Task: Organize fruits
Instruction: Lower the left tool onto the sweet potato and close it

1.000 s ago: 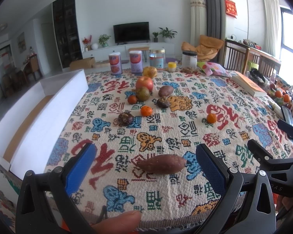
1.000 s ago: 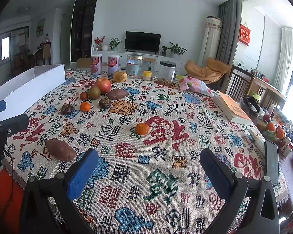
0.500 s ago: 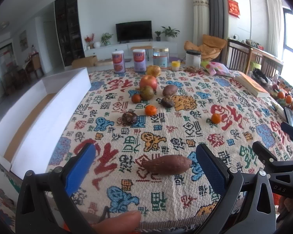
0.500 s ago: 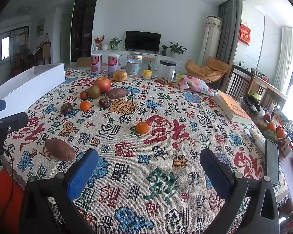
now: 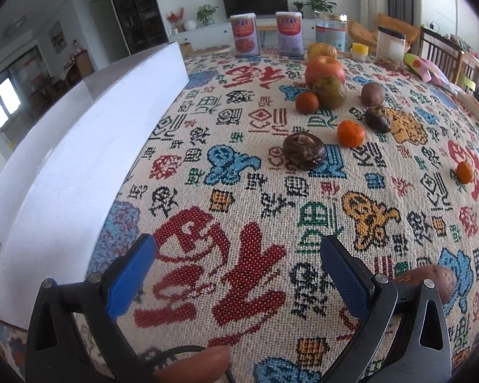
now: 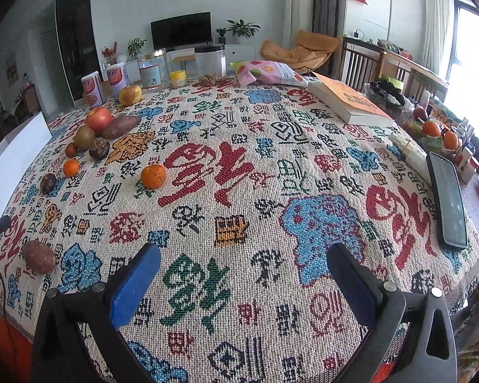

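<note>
We hold the left gripper (image 5: 238, 263) low over the near left part of the patterned tablecloth (image 5: 239, 198), its blue pads spread wide with only cloth between them. Just right of its right finger lies a sweet potato (image 5: 431, 279), partly hidden behind that finger and not gripped. To the left, a white box (image 5: 89, 159) runs along the table edge.

Farther out we see the fruit group: a dark wrinkled fruit (image 5: 304, 151) nearest, an orange mandarin (image 5: 350, 133) just right of it, then a small red-orange fruit (image 5: 307, 102) touching a green-brown fruit (image 5: 329, 92), with a red apple (image 5: 324, 69) right behind them. A lone mandarin (image 5: 464, 171) sits well apart at the right.

Our right gripper (image 6: 242, 274) hangs over the near middle of the table, fingers also wide apart and holding nothing. From this view the lone mandarin (image 6: 153, 176) lies ahead to the left, and the sweet potato (image 6: 39, 256) lies at the near left edge. A second sweet potato (image 6: 120, 126) rests against the apple (image 6: 99, 119) in the far left group. A book (image 6: 348, 102) lies far right, and a phone (image 6: 448, 199) lies at the right edge.
</note>
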Demonstrator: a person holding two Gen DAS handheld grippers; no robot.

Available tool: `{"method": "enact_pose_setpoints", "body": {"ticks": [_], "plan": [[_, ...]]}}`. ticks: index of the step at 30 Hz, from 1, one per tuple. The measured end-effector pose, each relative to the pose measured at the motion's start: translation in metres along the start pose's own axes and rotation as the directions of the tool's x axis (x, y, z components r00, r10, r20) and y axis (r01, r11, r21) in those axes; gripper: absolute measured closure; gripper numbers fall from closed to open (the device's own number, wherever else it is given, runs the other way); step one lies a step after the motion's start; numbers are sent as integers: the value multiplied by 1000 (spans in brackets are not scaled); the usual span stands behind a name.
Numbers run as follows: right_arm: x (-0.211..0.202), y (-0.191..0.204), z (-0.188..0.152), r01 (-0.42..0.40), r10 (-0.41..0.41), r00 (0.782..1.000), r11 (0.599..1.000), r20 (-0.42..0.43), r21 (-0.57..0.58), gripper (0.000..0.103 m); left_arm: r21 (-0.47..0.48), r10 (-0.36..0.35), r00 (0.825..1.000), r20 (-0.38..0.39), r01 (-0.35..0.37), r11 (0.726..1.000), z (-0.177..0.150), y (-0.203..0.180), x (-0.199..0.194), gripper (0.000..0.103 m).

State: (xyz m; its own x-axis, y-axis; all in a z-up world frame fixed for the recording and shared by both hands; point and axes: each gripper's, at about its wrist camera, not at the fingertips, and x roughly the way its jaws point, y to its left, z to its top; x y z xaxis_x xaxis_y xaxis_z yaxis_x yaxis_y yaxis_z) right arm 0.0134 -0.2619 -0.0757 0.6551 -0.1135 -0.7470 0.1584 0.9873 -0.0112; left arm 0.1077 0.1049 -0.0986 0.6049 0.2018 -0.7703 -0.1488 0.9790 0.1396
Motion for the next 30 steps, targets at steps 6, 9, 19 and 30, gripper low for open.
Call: {"method": "enact_pose_setpoints", "body": {"ticks": [6, 9, 19, 30], "plan": [[48, 0, 14, 39, -45, 996, 997, -79, -68, 0, -56, -4, 998, -63, 1, 998, 15, 12, 41, 1], [68, 1, 23, 54, -61, 994, 995, -87, -82, 0, -92, -44, 996, -80, 37, 995, 17, 19, 47, 0], [87, -10, 26, 15, -15, 997, 1000, -79, -2, 0, -181, -60, 995, -77, 45, 983, 13, 24, 48, 0], [86, -10, 26, 17, -17, 997, 1000, -79, -3, 0, 296, -542, 832, -121, 551, 780, 11, -9, -26, 2]]}}
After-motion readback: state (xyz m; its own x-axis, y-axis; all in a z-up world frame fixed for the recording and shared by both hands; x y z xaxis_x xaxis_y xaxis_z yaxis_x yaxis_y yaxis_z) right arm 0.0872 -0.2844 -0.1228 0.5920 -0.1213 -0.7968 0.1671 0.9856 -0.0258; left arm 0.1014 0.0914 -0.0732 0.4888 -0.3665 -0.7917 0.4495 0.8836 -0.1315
